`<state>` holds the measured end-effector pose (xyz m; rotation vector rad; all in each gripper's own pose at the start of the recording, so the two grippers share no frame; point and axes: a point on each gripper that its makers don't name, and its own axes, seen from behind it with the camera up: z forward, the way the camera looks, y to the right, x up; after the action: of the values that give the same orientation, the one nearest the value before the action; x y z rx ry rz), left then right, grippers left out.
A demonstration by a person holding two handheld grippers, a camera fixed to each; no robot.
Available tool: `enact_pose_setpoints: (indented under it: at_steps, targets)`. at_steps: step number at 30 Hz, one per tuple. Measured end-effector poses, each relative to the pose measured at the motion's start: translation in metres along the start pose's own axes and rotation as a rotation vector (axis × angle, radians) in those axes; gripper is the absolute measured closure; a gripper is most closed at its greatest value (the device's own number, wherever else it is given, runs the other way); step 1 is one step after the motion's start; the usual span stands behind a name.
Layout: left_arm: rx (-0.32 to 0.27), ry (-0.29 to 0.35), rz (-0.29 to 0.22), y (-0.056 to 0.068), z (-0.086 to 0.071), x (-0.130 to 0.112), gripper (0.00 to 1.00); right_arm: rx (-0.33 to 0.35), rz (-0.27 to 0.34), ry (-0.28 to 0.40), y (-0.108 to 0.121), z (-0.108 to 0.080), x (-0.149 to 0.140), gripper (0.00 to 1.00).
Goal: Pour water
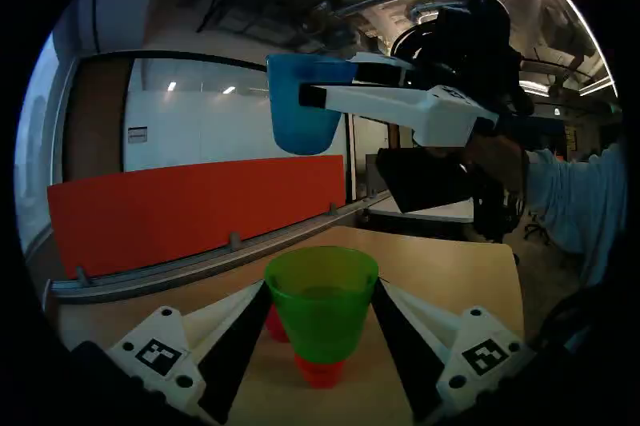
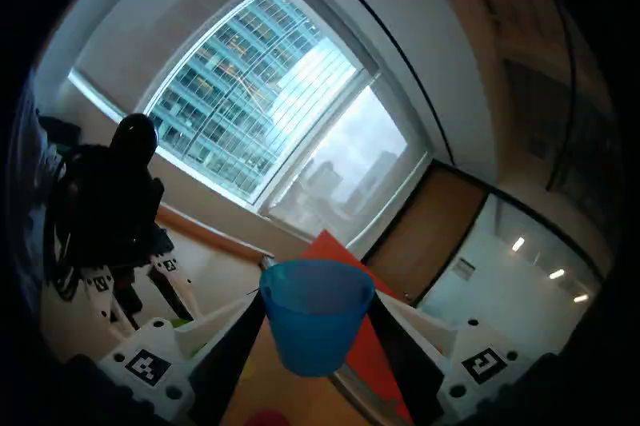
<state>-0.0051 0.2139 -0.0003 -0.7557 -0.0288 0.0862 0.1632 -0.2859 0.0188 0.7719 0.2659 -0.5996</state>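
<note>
My left gripper [image 1: 322, 316] is shut on a green cup [image 1: 322, 306], held upright just above the wooden table [image 1: 448, 266]. Two red cups [image 1: 318, 370] stand on the table right under and behind the green cup. High above them, the right gripper [image 1: 320, 84] holds a blue cup [image 1: 302, 102] roughly upright in the air. In the right gripper view my right gripper [image 2: 317, 316] is shut on the blue cup [image 2: 315, 314], tilted against a window backdrop. The left gripper [image 2: 128, 282] appears low at the left of that view.
An orange partition panel [image 1: 192, 206] on a metal rail runs along the table's far edge. A person's sleeved arm [image 1: 572, 194] reaches in from the right. A large window [image 2: 256, 122] and a wooden door [image 2: 432, 234] are behind.
</note>
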Motion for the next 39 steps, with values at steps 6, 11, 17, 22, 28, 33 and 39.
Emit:
enact_pose_setpoints:
  at_steps: [6, 11, 17, 22, 28, 33, 39]
  targets:
    - [0.004, 0.001, 0.004, -0.001, 0.000, 0.002, 0.14, 0.033, 0.217, -0.002, -0.005, -0.001, 0.002, 0.09]
    - [0.008, 0.001, 0.009, -0.003, 0.000, 0.002, 0.14, 0.056, 0.365, -0.001, -0.005, -0.001, 0.004, 0.09]
    - [0.014, -0.002, 0.012, -0.004, 0.001, 0.002, 0.14, 0.071, 0.495, 0.005, -0.001, -0.003, 0.007, 0.09]
    - [0.016, 0.001, 0.018, -0.003, 0.000, 0.005, 0.14, 0.073, 0.538, -0.002, 0.001, -0.005, 0.006, 0.09]
    - [0.018, 0.000, 0.022, -0.003, -0.002, 0.006, 0.14, 0.065, 0.531, -0.012, 0.002, -0.008, 0.002, 0.09]
    - [0.028, -0.003, 0.027, -0.007, -0.004, 0.006, 0.14, 0.057, 0.533, -0.025, 0.004, -0.014, -0.004, 0.09]
    - [0.043, -0.009, 0.026, -0.012, -0.008, 0.004, 0.15, 0.035, 0.533, -0.039, 0.012, -0.025, -0.013, 0.09]
